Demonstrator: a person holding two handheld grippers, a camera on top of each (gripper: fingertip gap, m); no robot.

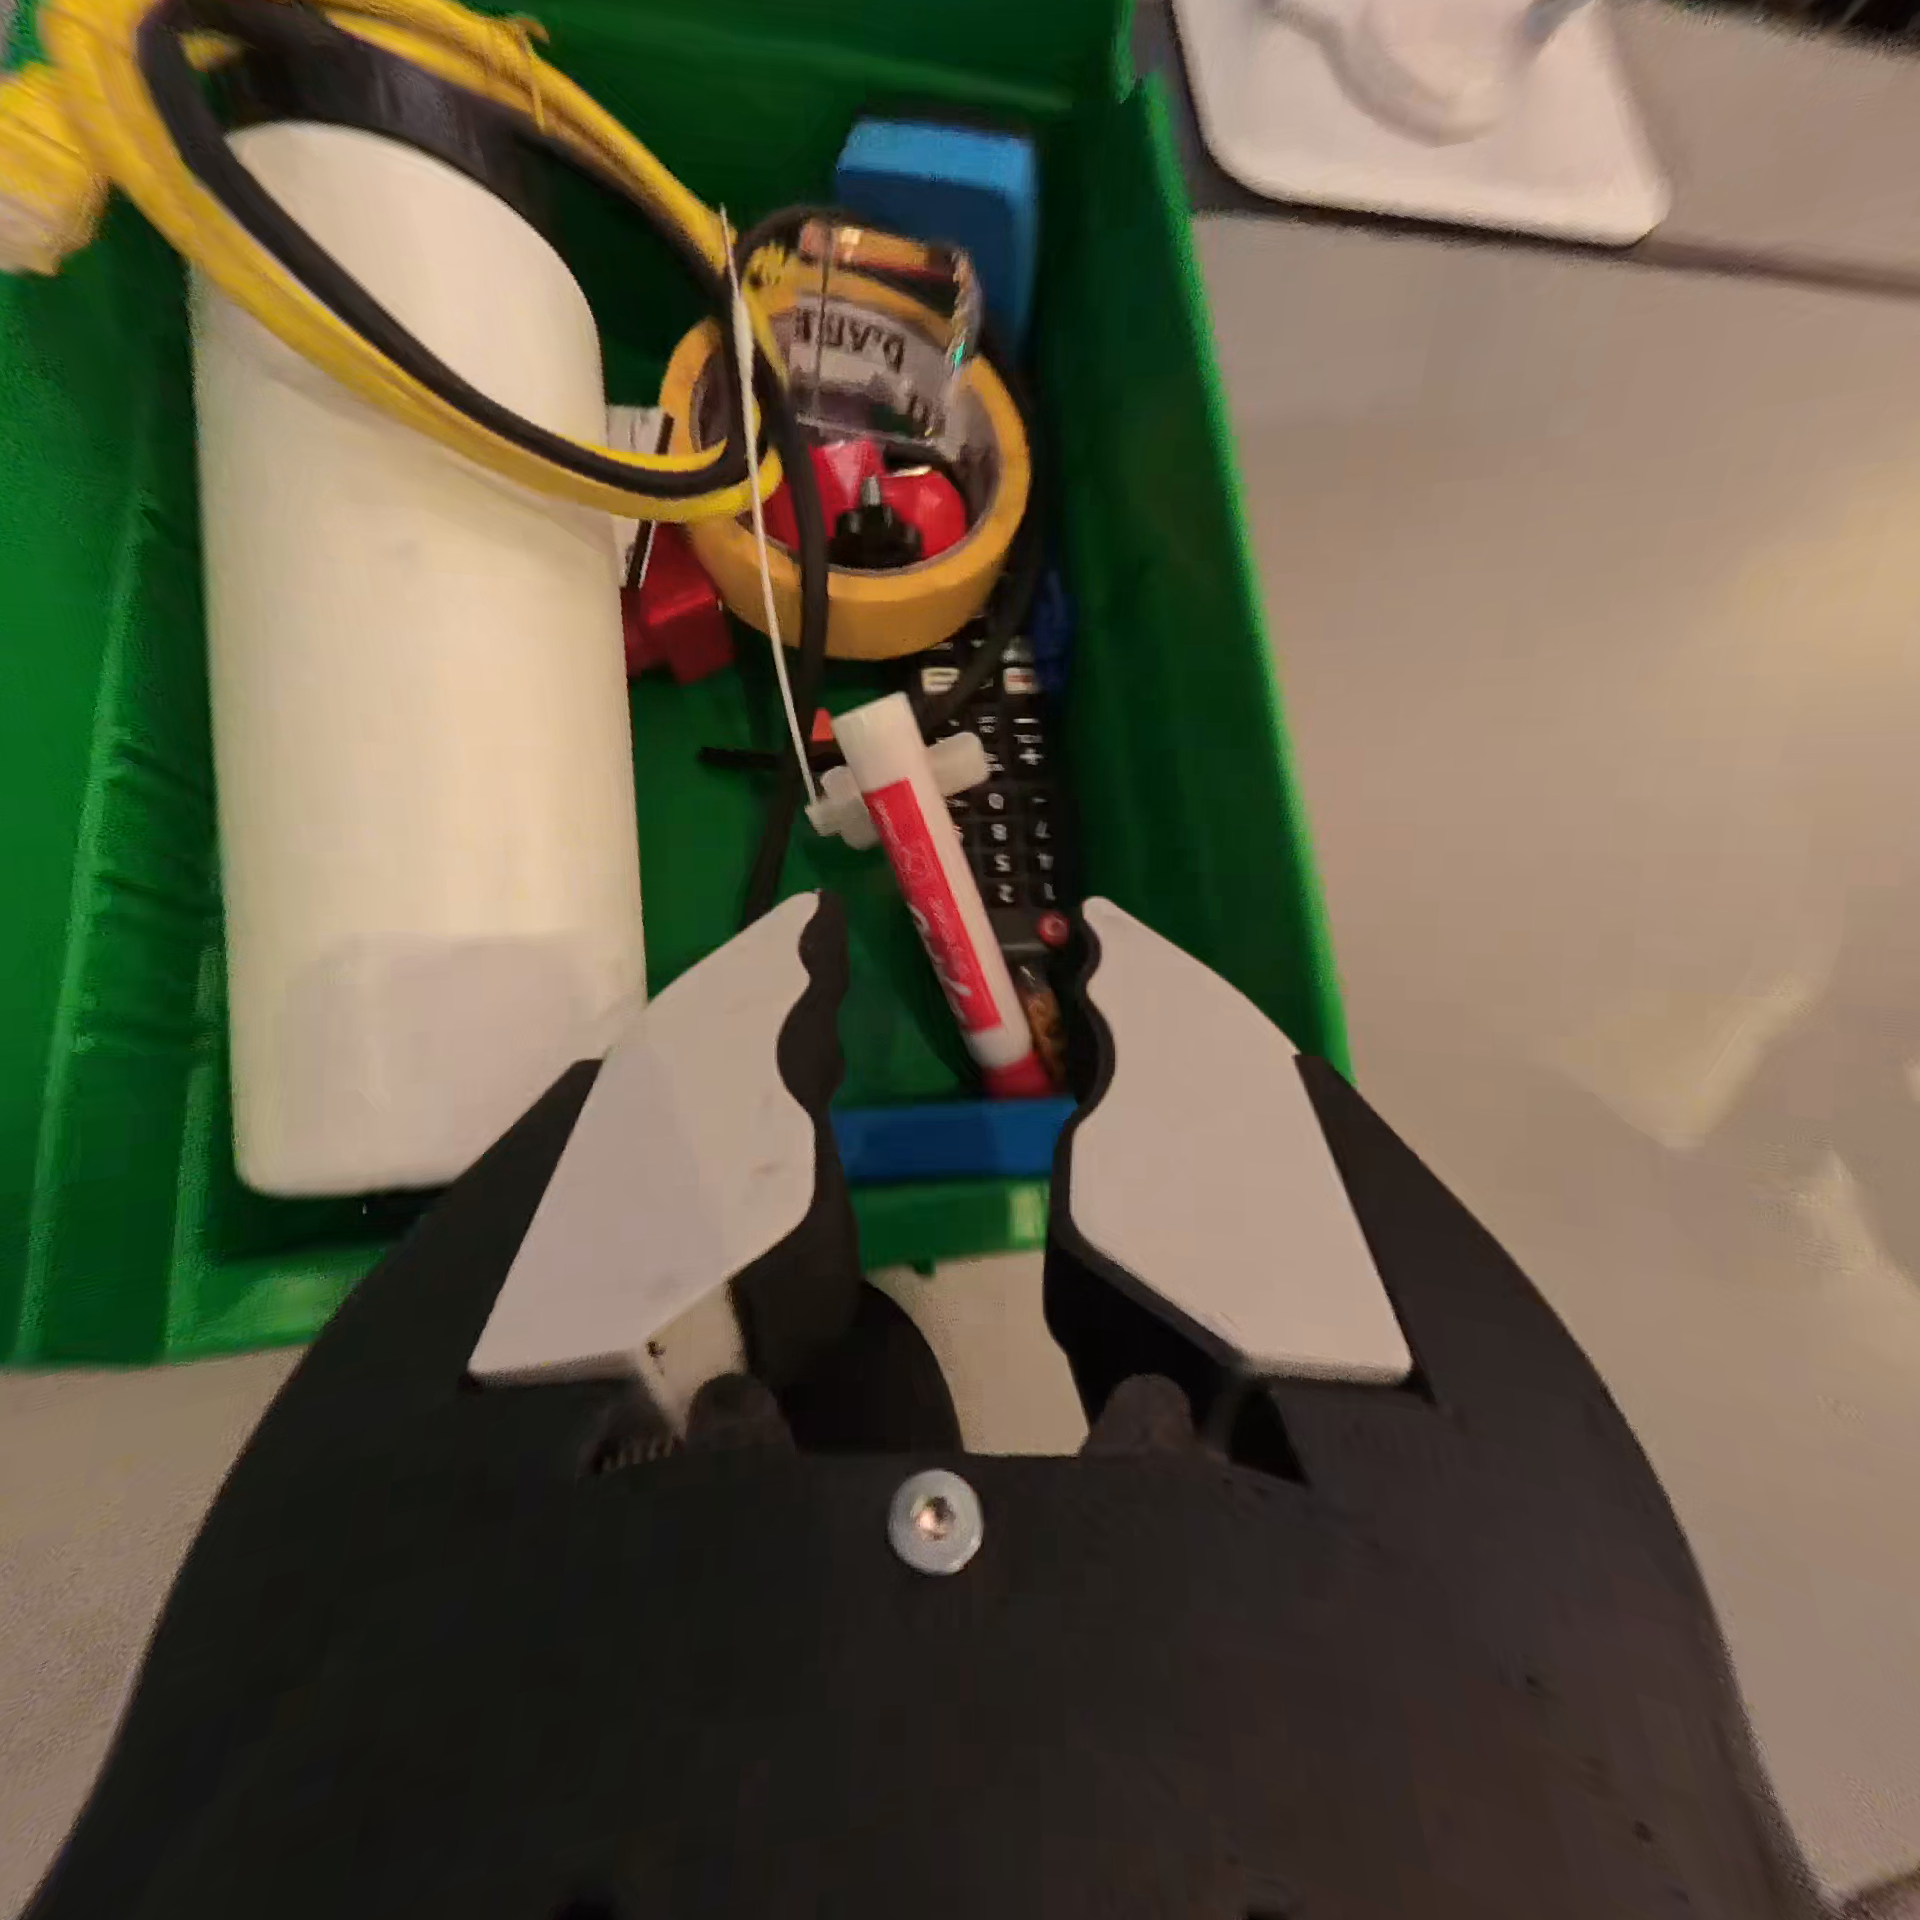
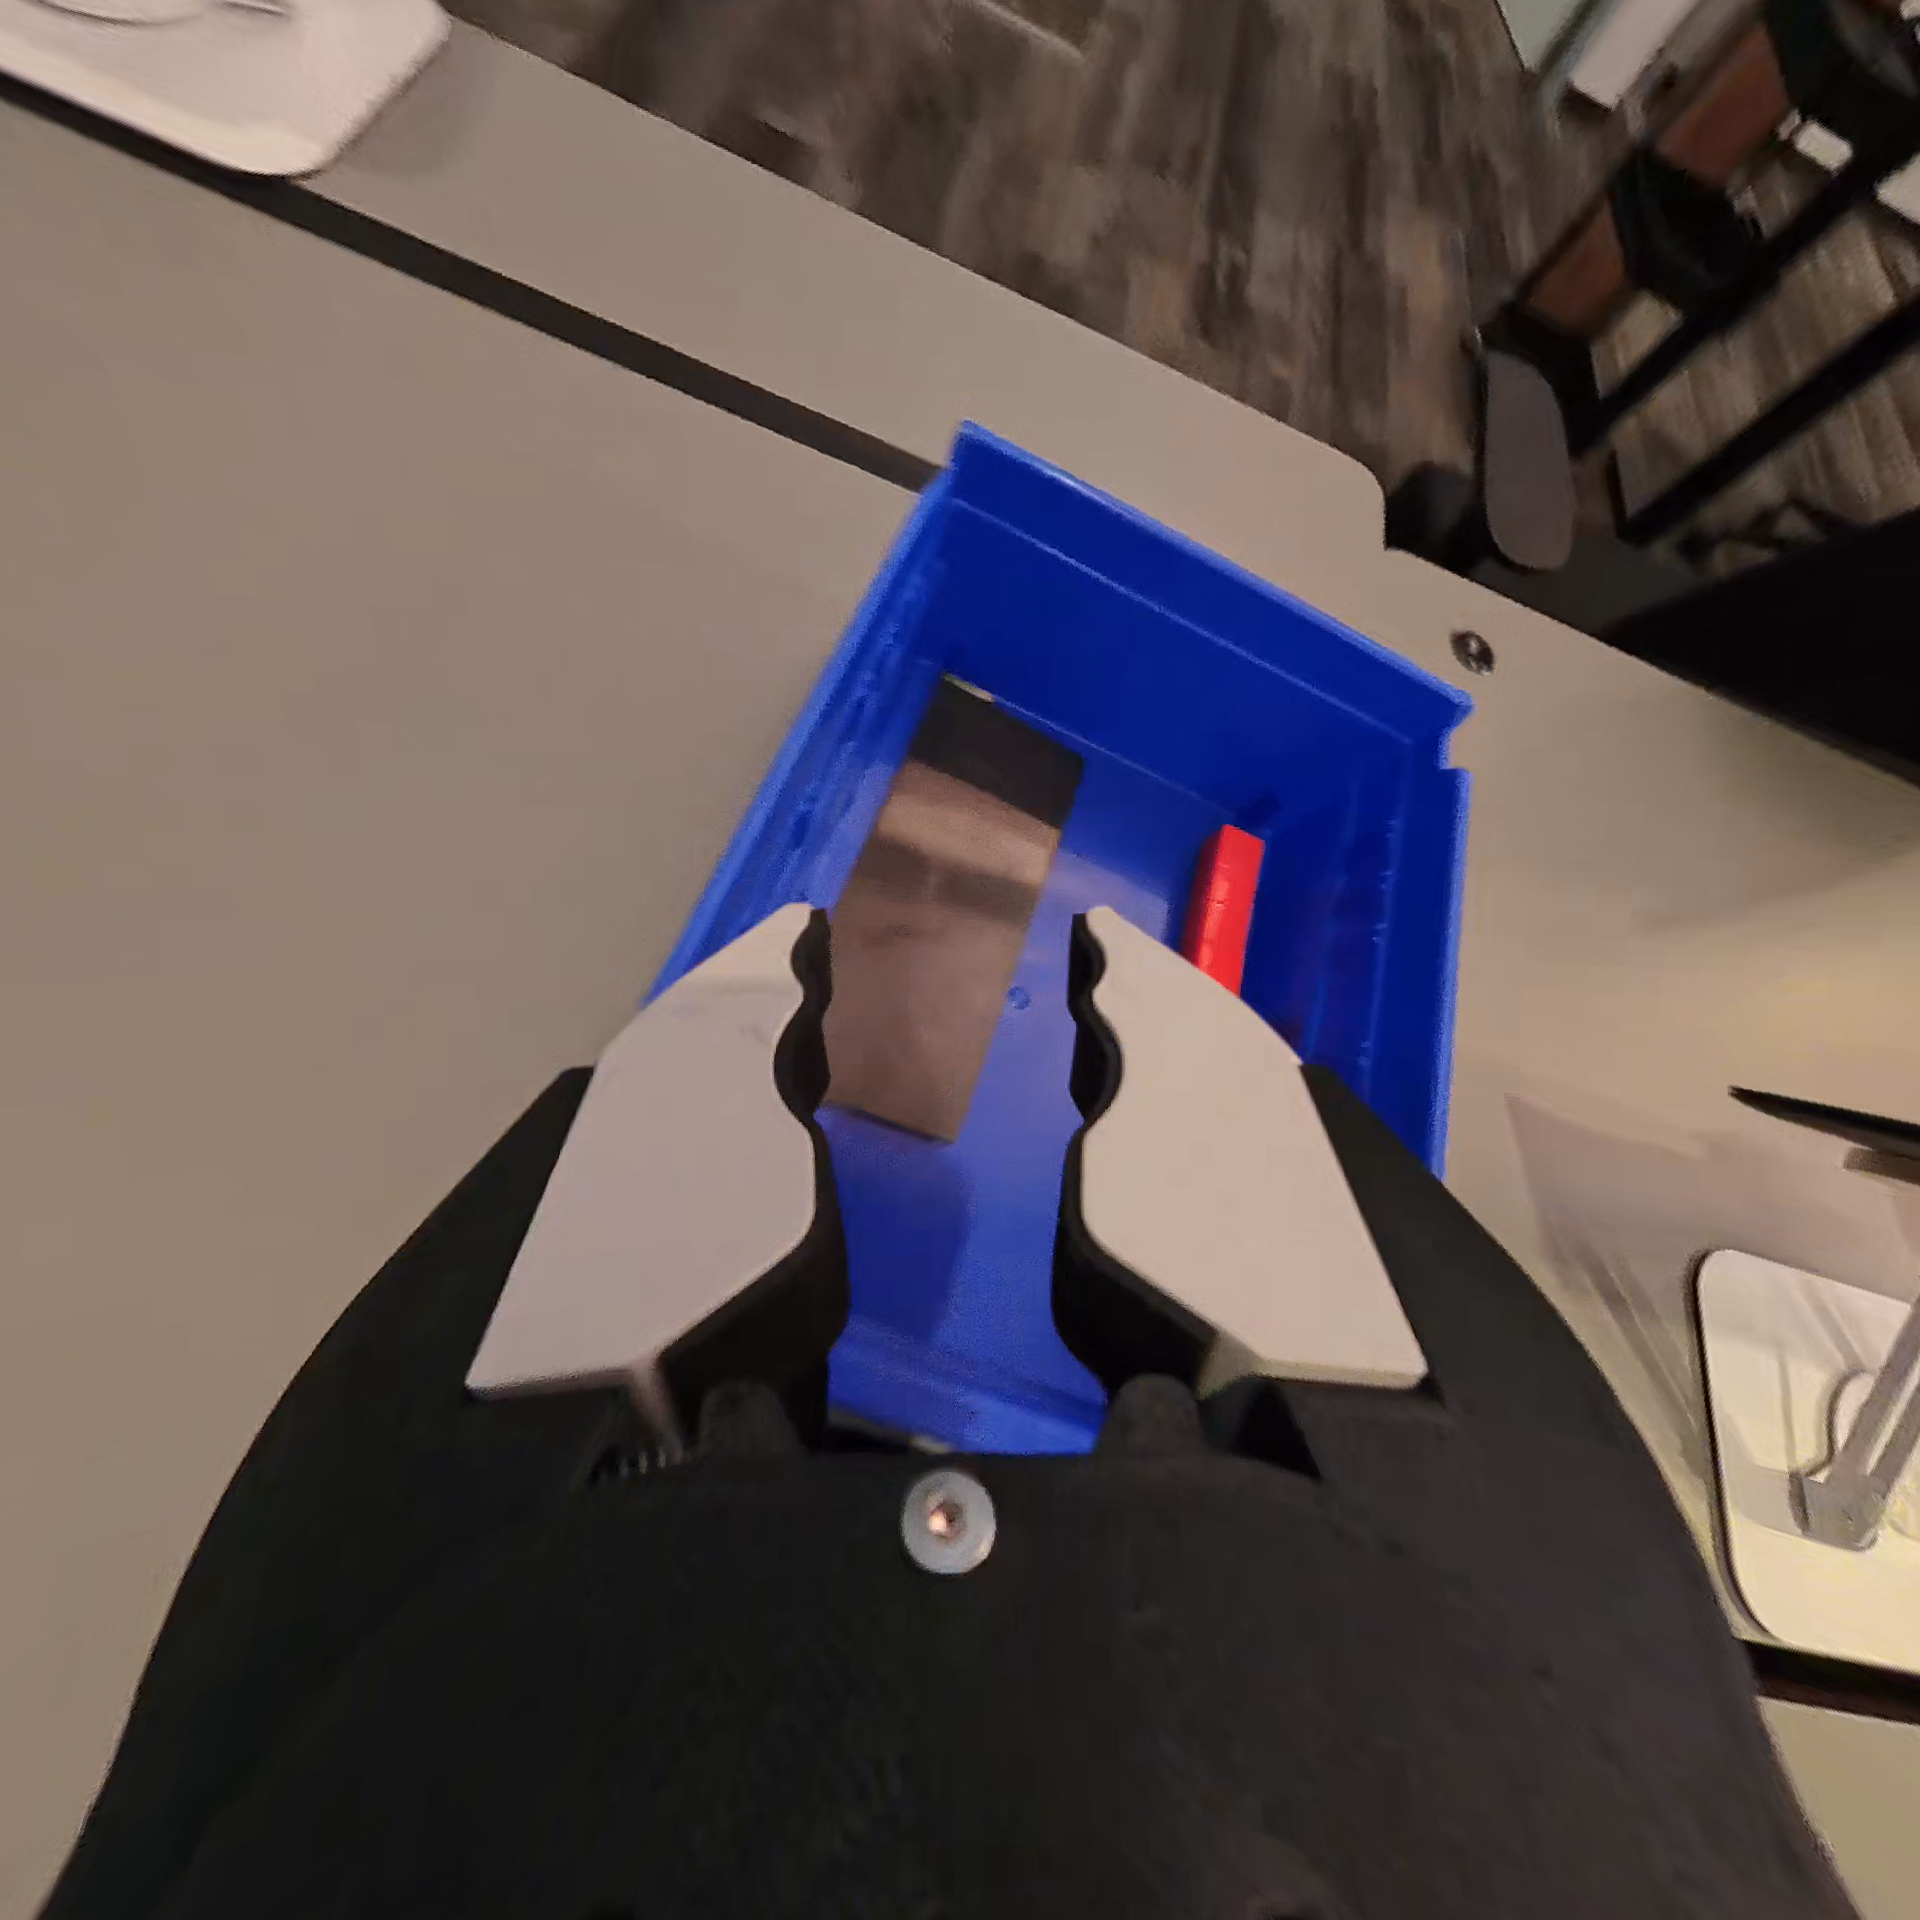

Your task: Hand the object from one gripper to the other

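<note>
left gripper [image 1: 954, 909]: spread wide, nothing held, poised over green bin [image 1: 1184, 582]
marker [image 1: 940, 899]: red-white, laid on remote [image 1: 1013, 821], 12 o'clock of left gripper
right gripper [image 2: 948, 920]: spread wide, nothing held, over blue bin [image 2: 1143, 623]

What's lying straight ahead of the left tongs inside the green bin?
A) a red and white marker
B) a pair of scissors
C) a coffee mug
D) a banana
A: between the open, empty left tongs, a red and white marker lies in the green bin, partly on a black remote.
</note>
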